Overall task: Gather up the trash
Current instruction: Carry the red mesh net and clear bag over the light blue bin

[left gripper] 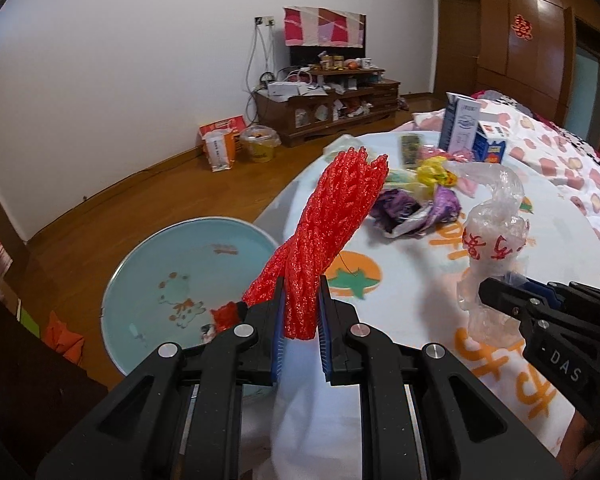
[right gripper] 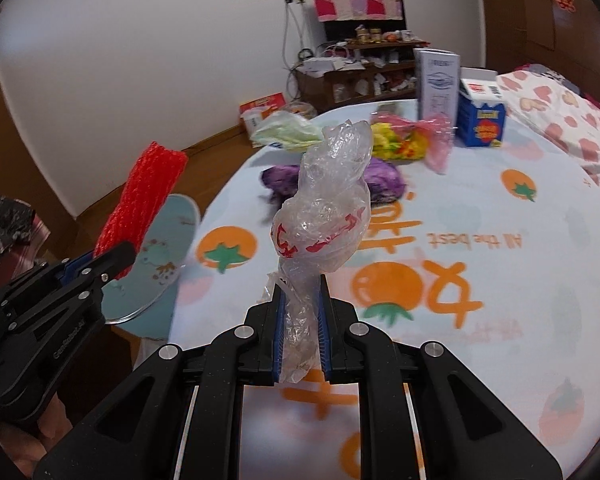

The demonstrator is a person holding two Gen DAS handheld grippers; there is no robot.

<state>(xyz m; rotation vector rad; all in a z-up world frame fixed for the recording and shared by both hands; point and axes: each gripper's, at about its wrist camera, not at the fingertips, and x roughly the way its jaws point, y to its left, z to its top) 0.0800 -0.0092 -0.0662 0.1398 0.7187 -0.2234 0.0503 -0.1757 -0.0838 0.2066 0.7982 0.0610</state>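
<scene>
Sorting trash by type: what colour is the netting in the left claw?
Bright red netting, clearest in the left wrist view.

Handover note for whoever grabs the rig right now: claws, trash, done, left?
Left claw: shut on the red foam net, held up near the table edge, above the light blue basin on the floor.
Right claw: shut on the crumpled clear plastic bag, held up over the table.
Done: both pieces are lifted off the table; neither is dropped yet.
Left on the table: purple wrapper, yellow wrapper, pink plastic, pale green bag, plus two upright cartons at the far side.
</scene>
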